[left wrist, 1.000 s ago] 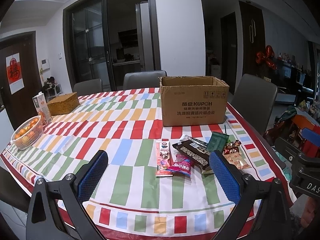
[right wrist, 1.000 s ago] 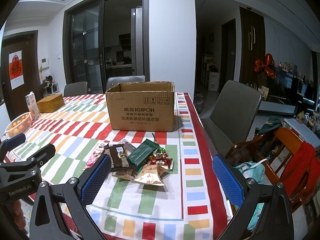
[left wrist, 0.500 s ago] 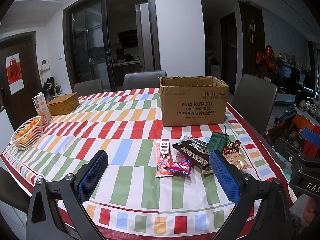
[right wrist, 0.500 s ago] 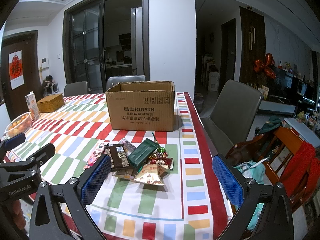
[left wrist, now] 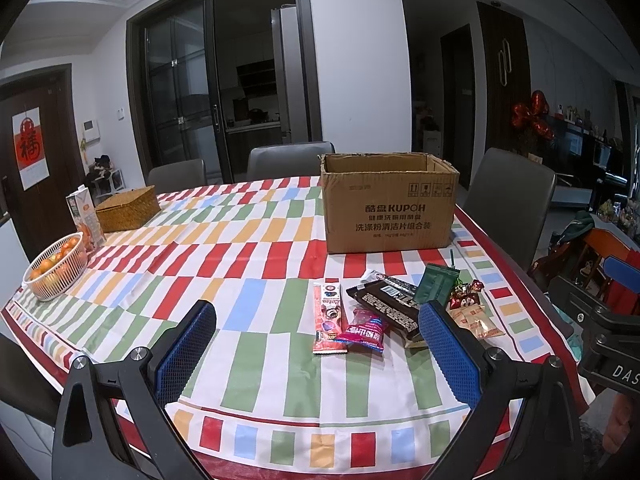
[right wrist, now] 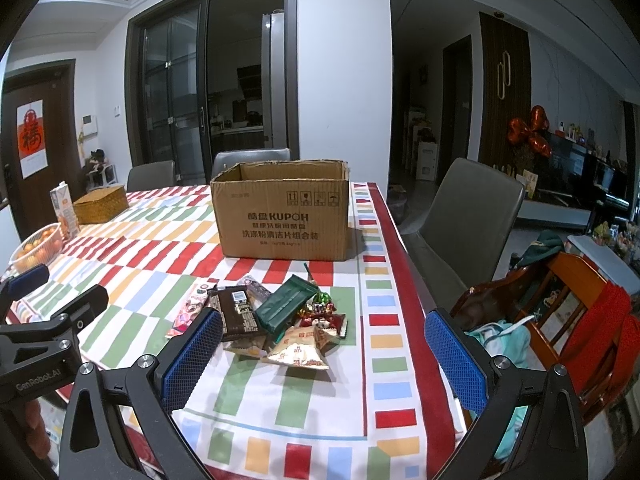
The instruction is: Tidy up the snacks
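Nothing has shifted over the last second: both views match the earlier ones, so I read this as the pause before my first pick, with the sorting not yet begun. My left gripper hangs above the near edge of the bench, fingers wide apart and holding nothing. My right gripper is the same, fingers spread and bare.

The snacks lie in a loose heap near the bench's right edge, packets overlapping: a green pouch leans across a dark bar, with a pink strip flat beside them. The box stands open-topped just beyond the heap, apart from it, and looks like the place for them.

The bench wears a striped cloth in red, green, blue and orange. At its far left sit a fruit basket, a carton and a wicker box. Grey chairs ring it; the room beyond is dim.
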The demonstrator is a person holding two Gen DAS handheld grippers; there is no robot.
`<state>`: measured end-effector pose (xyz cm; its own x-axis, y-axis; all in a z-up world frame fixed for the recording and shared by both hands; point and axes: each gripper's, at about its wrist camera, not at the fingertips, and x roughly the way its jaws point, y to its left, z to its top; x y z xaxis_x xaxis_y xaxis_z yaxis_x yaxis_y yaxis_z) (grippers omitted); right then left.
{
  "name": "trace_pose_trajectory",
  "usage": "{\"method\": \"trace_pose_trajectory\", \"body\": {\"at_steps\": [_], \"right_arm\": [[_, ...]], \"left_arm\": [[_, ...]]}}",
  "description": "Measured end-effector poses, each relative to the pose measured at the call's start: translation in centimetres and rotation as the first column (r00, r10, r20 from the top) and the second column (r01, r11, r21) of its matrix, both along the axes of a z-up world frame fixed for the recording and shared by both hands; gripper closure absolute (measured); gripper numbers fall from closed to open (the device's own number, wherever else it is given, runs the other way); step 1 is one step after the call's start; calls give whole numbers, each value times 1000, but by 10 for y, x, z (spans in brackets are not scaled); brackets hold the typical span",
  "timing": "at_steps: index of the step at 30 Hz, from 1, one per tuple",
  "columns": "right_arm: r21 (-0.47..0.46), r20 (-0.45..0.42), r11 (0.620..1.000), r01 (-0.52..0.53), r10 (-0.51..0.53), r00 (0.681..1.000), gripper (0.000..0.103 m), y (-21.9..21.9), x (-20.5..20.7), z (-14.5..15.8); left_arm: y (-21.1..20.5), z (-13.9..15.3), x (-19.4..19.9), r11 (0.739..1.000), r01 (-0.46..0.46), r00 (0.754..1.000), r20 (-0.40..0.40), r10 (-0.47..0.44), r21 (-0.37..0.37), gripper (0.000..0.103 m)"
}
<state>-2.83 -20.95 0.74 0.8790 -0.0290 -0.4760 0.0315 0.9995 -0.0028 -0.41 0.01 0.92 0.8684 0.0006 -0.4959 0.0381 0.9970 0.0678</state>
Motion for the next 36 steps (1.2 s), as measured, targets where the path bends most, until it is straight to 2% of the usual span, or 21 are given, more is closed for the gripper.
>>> {"method": "trace_pose_trajectory", "body": {"at_steps": [11,19,25,31,36], "right_arm": [[0,-20,1000,-3,3,1000,1,2,2,-5],[7,-87,1000,-16,16,996,1,-1,19,-16],[5,-146,1000,-31,31,989,1,0,38,-30],[16,-198,999,-37,39,979,1,0,64,-46],[32,-240,998,-47,53,969,7,0,85,-61]], "left_arm": [[2,-8,4,1000,3,1000,-14,-3,-1,0],[1,-25,20,1000,22,998,-66,-21,2,0],[-4,-41,39,998,48,994,-101,-44,39,1],[-10,-57,66,994,92,985,-149,-83,60,11],[-15,-72,88,991,121,975,-197,-107,62,21]]}}
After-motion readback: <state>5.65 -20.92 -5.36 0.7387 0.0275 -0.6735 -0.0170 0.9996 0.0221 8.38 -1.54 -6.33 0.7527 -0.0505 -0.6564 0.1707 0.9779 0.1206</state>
